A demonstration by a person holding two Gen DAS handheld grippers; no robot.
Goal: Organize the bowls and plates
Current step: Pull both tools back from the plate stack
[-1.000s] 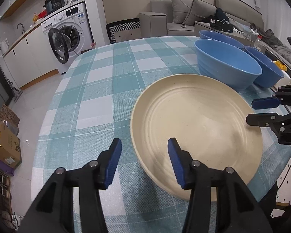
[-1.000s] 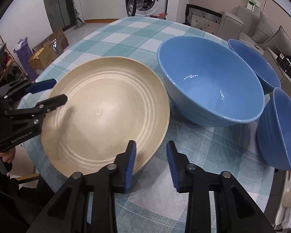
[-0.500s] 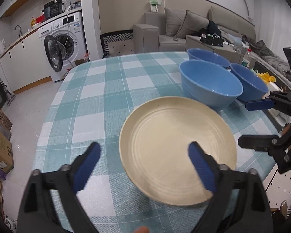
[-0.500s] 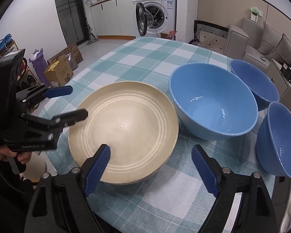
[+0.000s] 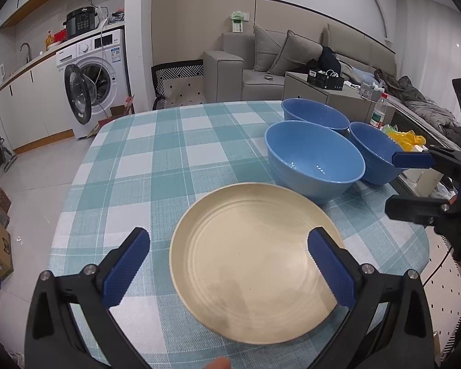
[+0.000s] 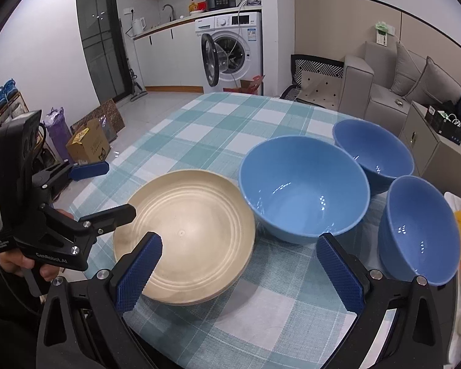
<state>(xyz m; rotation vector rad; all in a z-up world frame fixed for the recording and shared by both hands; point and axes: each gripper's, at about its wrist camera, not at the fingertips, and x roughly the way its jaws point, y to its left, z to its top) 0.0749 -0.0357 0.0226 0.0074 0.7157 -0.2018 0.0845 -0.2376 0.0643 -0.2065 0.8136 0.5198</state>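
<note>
A cream plate (image 5: 255,261) (image 6: 184,233) lies flat on the checked tablecloth near the table's front edge. Three blue bowls stand beside it: a large bowl (image 5: 313,163) (image 6: 304,187) touching or nearly touching the plate's rim, a bowl behind it (image 5: 313,115) (image 6: 373,150), and a third (image 5: 375,156) (image 6: 421,230) at the right edge. My left gripper (image 5: 227,240) (image 6: 116,189) hovers above the plate's left side, jaws opening wide, nothing between the pads. My right gripper (image 6: 239,243) (image 5: 393,183) hangs above the plate's right rim, jaws opening too, empty.
The round table (image 5: 169,160) has bare cloth at the back and left. A washing machine (image 5: 95,77) with its door open, a sofa (image 5: 261,61) and cardboard boxes (image 6: 89,144) stand around it. A water bottle (image 5: 379,112) and a yellow bag (image 5: 405,138) sit off the right edge.
Both grippers have gone from nearly shut to wide open and have risen and drawn back from the plate. The plate and bowls stay where they were.
</note>
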